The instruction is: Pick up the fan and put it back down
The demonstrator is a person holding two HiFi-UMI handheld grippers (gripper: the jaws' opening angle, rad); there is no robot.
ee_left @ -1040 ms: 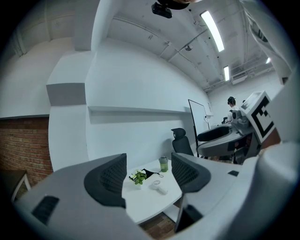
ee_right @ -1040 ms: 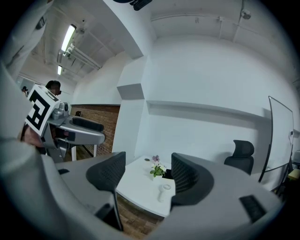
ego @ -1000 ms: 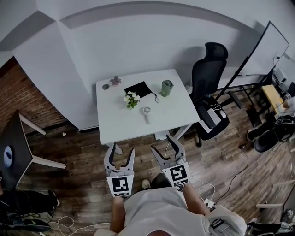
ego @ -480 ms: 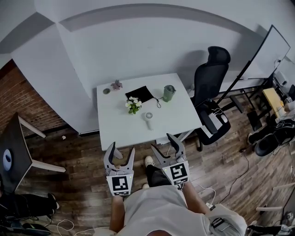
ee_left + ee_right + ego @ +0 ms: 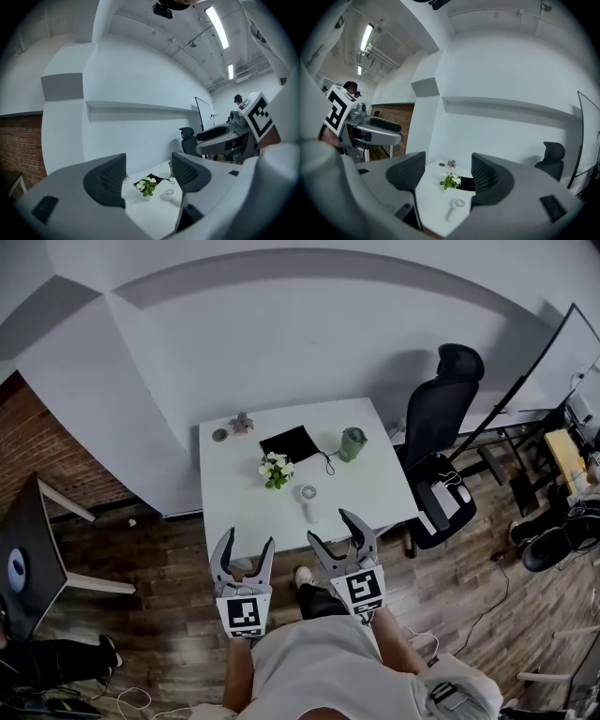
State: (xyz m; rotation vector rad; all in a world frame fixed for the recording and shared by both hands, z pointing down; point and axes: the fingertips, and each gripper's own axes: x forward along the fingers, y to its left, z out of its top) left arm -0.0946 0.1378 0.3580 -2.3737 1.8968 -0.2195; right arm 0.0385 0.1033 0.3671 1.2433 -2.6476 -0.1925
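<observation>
A small white hand fan (image 5: 307, 495) lies flat near the middle of the white table (image 5: 239, 507), handle toward me. It also shows as the fan (image 5: 168, 192) and the fan (image 5: 457, 205) in the gripper views. My left gripper (image 5: 247, 545) hovers at the table's front edge, short of the fan. Its jaws have just been opening and stand apart with nothing between them. My right gripper (image 5: 333, 531) is beside it, open and empty, its tips just over the table's front edge and still apart from the fan.
On the table stand a small potted plant (image 5: 275, 469), a black pouch (image 5: 291, 442), a green cup (image 5: 352, 442) and a tiny purple flower (image 5: 242, 423). A black office chair (image 5: 445, 446) sits right of the table. A dark stool (image 5: 28, 549) is at far left.
The table has drawn closer to me in the head view. Both grippers now reach its front edge, side by side as before.
</observation>
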